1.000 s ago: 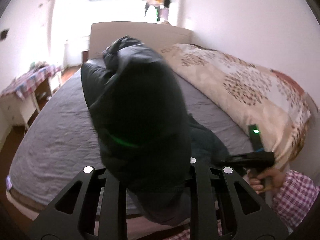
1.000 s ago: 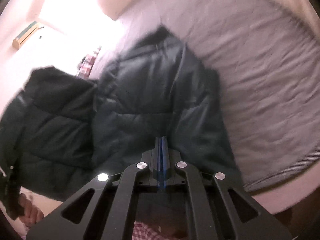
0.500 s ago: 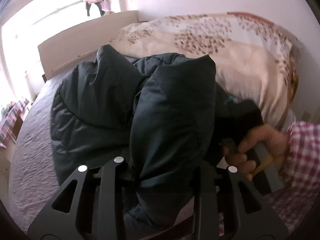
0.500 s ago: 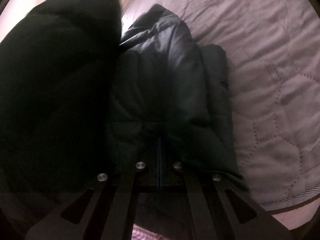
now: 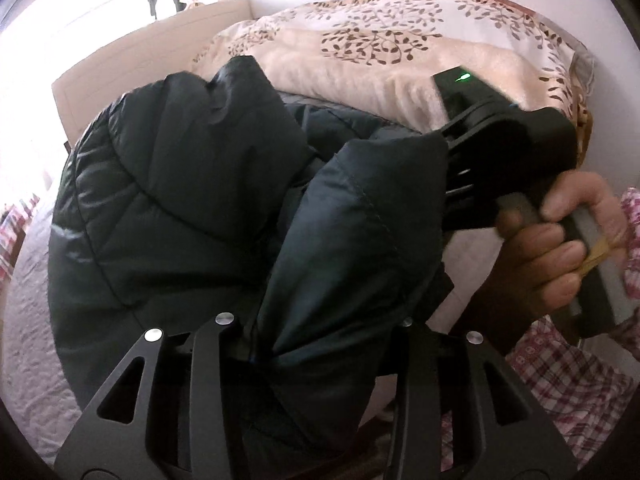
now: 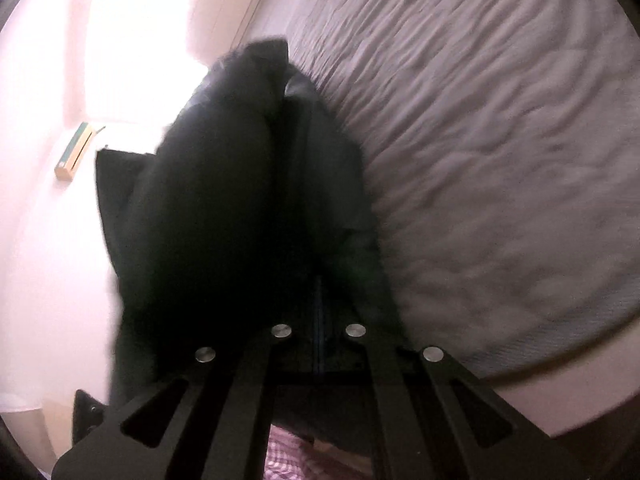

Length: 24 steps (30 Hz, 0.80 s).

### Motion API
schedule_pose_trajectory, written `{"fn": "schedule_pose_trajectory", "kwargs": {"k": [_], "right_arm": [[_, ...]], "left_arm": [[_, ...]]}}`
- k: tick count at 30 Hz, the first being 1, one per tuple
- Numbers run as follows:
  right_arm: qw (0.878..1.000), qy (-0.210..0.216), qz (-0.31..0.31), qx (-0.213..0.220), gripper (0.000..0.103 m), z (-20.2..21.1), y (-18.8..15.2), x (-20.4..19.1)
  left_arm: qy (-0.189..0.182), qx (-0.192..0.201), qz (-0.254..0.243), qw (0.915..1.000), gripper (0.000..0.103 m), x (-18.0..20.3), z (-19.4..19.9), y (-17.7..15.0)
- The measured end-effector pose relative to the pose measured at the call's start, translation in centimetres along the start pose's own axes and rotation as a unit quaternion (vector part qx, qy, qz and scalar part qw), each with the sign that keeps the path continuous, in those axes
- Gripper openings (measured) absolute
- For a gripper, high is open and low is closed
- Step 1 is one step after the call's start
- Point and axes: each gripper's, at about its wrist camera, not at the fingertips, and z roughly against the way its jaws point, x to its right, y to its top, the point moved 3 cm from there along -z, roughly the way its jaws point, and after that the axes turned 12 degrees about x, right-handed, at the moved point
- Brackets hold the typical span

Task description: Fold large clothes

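A dark green puffer jacket (image 5: pixel 172 200) hangs bunched in the air above the grey bed (image 5: pixel 28 320). My left gripper (image 5: pixel 316 320) is shut on a thick fold of the jacket; the fabric hides its fingertips. My right gripper (image 6: pixel 318 320) is shut on the jacket (image 6: pixel 240 220), with its fingertips buried in the dark cloth. In the left wrist view the right gripper (image 5: pixel 500 168) shows at the right, held by a hand, close beside the jacket's edge.
A rolled floral duvet (image 5: pixel 400 48) lies along the far side of the bed by the wall. A cream headboard (image 5: pixel 140 52) stands at the back. The grey quilted bedspread (image 6: pixel 500 160) spreads to the right in the right wrist view.
Both grippers have lifted the jacket off the bed and come closer together. The jacket has folded over on itself and now hangs between them.
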Motion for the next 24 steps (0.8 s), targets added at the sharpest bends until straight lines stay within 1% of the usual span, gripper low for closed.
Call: {"fn": "schedule_pose_trajectory", "kwargs": {"k": [4,5,9,11,12,13,14,15,16,18,21,22,24], "right_arm": [[0.999,-0.020,-0.002,0.028,0.000,3.1,-0.3,1.3],[0.999,-0.024,-0.004,0.033,0.003,3.7,-0.6,1.6],[0.998,-0.053,0.006,0.043,0.003,6.3,-2.1,2.5],[0.996,-0.069,0.016,0.054,0.003,7.8,-2.7,2.4],[0.995,-0.075,0.020,0.061,0.003,8.3,-2.7,1.7],[0.994,-0.082,0.026,0.074,0.003,9.2,-3.0,1.3],[0.992,-0.084,0.030,0.086,0.003,9.1,-2.6,-0.9],[0.991,-0.084,0.036,0.101,0.003,10.1,-2.4,-1.6],[0.990,-0.082,0.041,0.109,0.003,10.3,-2.3,-2.5],[0.988,-0.069,0.061,0.125,0.003,11.4,-1.7,-4.7],[0.984,-0.047,0.102,0.136,0.003,12.6,-1.5,-8.5],[0.983,-0.039,0.119,0.136,0.003,12.6,-1.4,-10.1],[0.979,-0.020,0.155,0.129,0.003,11.3,-1.3,-13.8]], "left_arm": [[0.001,0.001,0.001,1.0000,0.040,0.6,-0.6,-0.3],[0.001,0.001,0.003,1.0000,0.040,0.7,-0.6,-0.3],[0.005,0.003,0.005,1.0000,0.042,1.1,-0.8,-0.6],[0.004,0.005,0.006,1.0000,0.046,1.3,-0.7,-0.6],[0.002,0.004,0.007,1.0000,0.048,1.3,-0.7,-0.6],[-0.002,0.003,0.010,0.9999,0.053,1.3,-0.6,-0.4],[-0.010,0.001,0.014,0.9999,0.060,1.4,-0.5,-0.3],[-0.016,0.001,0.017,0.9997,0.063,1.5,-0.4,-0.1],[-0.022,0.000,0.021,0.9995,0.069,1.7,-0.2,0.1],[-0.032,0.000,0.028,0.9991,0.072,1.7,0.3,0.4],[-0.063,0.003,0.070,0.9955,0.075,1.0,1.5,1.2],[-0.072,0.003,0.082,0.9940,0.076,0.6,1.8,1.4],[-0.101,0.002,0.117,0.9880,0.077,0.0,2.7,1.7]]}}
